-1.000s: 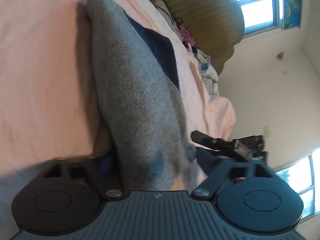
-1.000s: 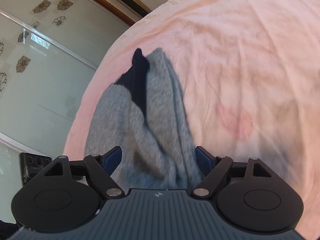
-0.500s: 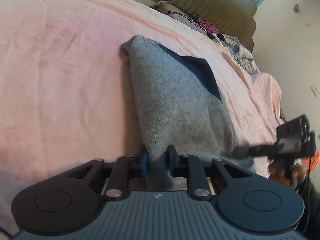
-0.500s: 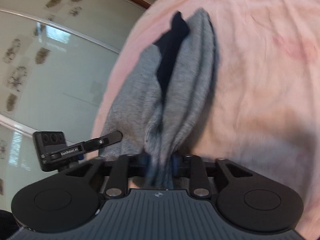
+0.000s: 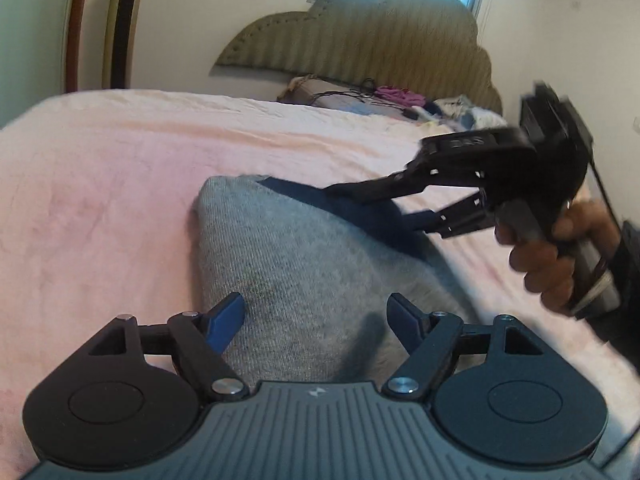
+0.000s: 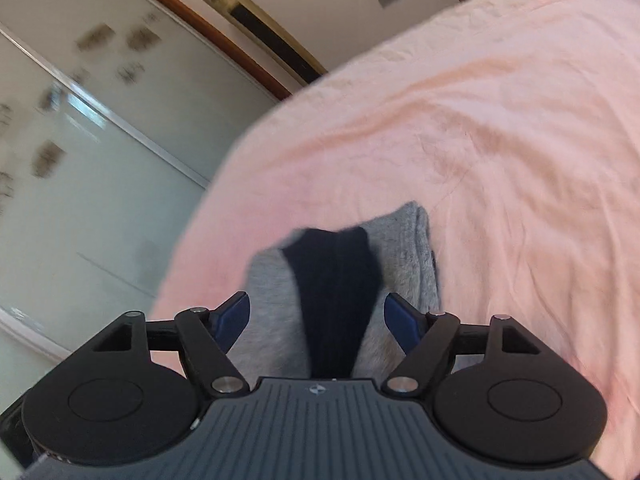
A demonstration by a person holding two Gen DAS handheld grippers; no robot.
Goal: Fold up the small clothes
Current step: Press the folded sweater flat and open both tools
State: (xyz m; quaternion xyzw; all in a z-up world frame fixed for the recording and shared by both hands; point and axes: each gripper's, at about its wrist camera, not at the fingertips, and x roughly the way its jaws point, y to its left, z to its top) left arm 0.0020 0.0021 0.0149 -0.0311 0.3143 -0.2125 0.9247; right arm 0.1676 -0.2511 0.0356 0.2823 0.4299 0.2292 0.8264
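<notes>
A small grey knit garment (image 5: 304, 280) with a dark navy patch (image 5: 360, 208) lies folded on the pink bed sheet (image 5: 100, 184). My left gripper (image 5: 318, 320) is open, its blue-padded fingers spread over the near end of the garment. My right gripper (image 5: 376, 210) shows in the left wrist view, open, with its fingers over the navy patch. In the right wrist view the garment (image 6: 404, 248) and its navy patch (image 6: 334, 288) lie between the spread fingers of the right gripper (image 6: 316, 316).
A padded headboard (image 5: 360, 40) and a pile of clothes and cables (image 5: 384, 100) stand at the far end of the bed. A glass sliding door (image 6: 80, 184) runs along the bed's left side. The pink sheet (image 6: 500, 140) stretches wide around the garment.
Both grippers were shut on the garment half a second ago; both are now open and the garment lies flat on the sheet. The right gripper has moved over the navy patch.
</notes>
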